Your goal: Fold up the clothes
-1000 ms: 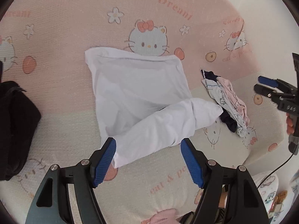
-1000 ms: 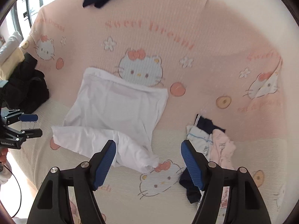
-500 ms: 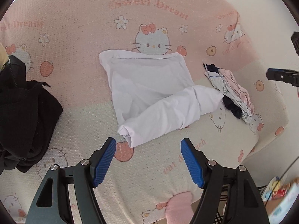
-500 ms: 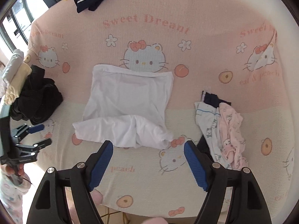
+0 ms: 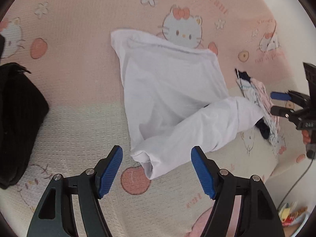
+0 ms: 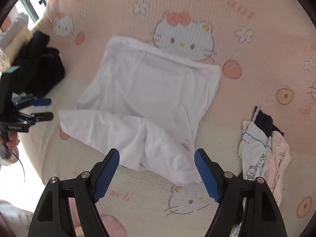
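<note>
One white garment [image 5: 173, 102], partly folded, is laid mid-blanket; one black pile [image 5: 17, 122] is seen left, one patterned pile [image 6: 264, 154] right; two grippers, left gripper [image 5: 157, 170] and right gripper [image 6: 157, 172], are held agape, empty, above its near edge; cartoon-cat blanket [image 5: 79, 69], pink and cream

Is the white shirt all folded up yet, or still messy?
Partly folded. The white shirt lies flat at its far end, but its near edge is bunched in a loose, wrinkled roll.

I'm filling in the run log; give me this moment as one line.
phase: reaching | left gripper: open, empty | right gripper: open, empty | white garment: partly folded on bedspread
</note>
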A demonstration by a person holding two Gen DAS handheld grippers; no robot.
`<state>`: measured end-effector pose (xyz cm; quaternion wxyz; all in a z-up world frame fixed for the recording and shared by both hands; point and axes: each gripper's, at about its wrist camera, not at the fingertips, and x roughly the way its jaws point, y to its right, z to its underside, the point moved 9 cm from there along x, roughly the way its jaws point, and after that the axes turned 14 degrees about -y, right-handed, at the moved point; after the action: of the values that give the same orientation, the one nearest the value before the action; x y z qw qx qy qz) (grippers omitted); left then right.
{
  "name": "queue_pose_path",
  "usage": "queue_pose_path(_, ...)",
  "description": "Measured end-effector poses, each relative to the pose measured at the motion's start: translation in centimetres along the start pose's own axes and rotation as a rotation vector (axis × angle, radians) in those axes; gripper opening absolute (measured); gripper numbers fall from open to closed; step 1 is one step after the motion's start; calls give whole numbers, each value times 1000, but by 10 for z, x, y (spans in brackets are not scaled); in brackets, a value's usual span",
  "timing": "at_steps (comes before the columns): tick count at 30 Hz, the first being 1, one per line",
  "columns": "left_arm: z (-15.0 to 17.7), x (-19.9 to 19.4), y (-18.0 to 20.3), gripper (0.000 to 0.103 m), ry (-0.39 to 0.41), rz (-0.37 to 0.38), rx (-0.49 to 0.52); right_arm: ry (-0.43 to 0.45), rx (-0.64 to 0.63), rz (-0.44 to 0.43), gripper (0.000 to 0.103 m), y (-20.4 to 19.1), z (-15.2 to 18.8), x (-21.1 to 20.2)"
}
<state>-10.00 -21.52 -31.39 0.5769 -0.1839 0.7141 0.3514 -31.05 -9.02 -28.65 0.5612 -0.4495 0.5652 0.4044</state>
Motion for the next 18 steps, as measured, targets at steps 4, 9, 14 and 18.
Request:
queue_pose_path(4, 1, 18, -10, 70, -102, -17, 0, -60, -48, -21, 78, 16, -9, 32)
queue_pose_path(9, 6, 44, -14, 70, -157, -25, -6, -65, 26, -154, 78, 39, -19, 57)
queue_pose_path(14, 5, 64, -1, 70, -169, 26, -28, 56, 198, -400, 78, 45, -10, 54)
queue_pose_path(18, 3, 64, 3, 70, -112, 2, -17, 164, 135, -321, 78, 45, 4, 61)
